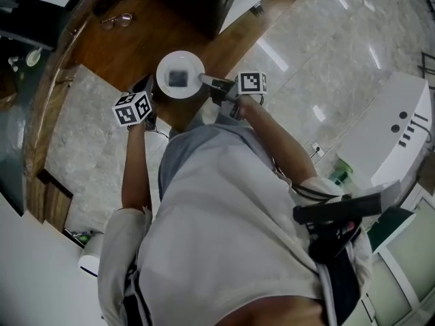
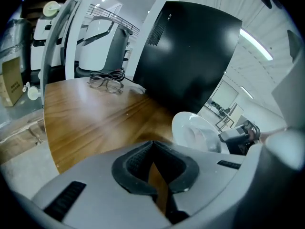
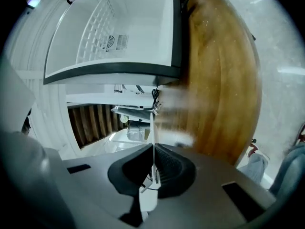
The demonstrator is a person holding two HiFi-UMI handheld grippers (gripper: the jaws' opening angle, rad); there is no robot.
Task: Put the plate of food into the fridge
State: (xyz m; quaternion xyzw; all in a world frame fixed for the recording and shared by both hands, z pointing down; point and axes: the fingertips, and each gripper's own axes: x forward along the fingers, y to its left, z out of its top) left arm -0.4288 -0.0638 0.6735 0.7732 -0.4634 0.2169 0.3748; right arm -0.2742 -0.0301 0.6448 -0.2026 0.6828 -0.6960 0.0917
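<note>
Over wood table (image 1: 129, 53), R tongs (image 1: 207, 81) clamp plate (image 1: 180, 75) rim.

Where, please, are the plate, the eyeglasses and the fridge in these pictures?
plate (image 1: 163, 73): head view, its left rim.
eyeglasses (image 2: 112, 86): left gripper view, a lens.
fridge (image 3: 143, 42): right gripper view, white inner wall.

Round white plate (image 1: 165, 81), food (image 1: 178, 78) centred, fridge (image 3: 133, 37) open
</note>
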